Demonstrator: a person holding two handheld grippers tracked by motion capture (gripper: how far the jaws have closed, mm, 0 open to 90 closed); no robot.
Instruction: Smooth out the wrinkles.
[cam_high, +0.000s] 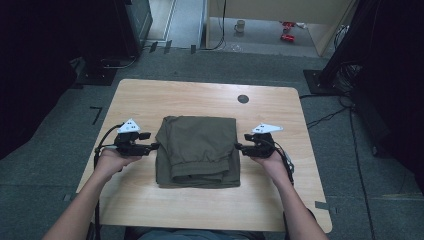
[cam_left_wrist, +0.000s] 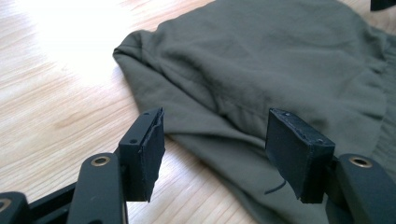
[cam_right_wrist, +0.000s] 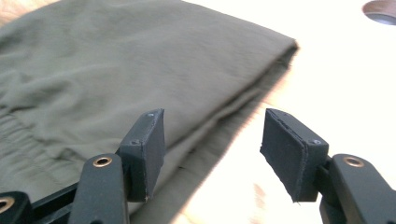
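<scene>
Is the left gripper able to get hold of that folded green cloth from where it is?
Probably yes. The left gripper has open jaws at the edge of the folded green cloth, with bare table around and nothing between.

No legible text, label, brand, number or sign anywhere — none on the folded olive-green fabric garment (cam_high: 198, 150), none on the light wooden table top (cam_high: 150, 95), small far-off items on the floor beyond too blurred to read
</scene>
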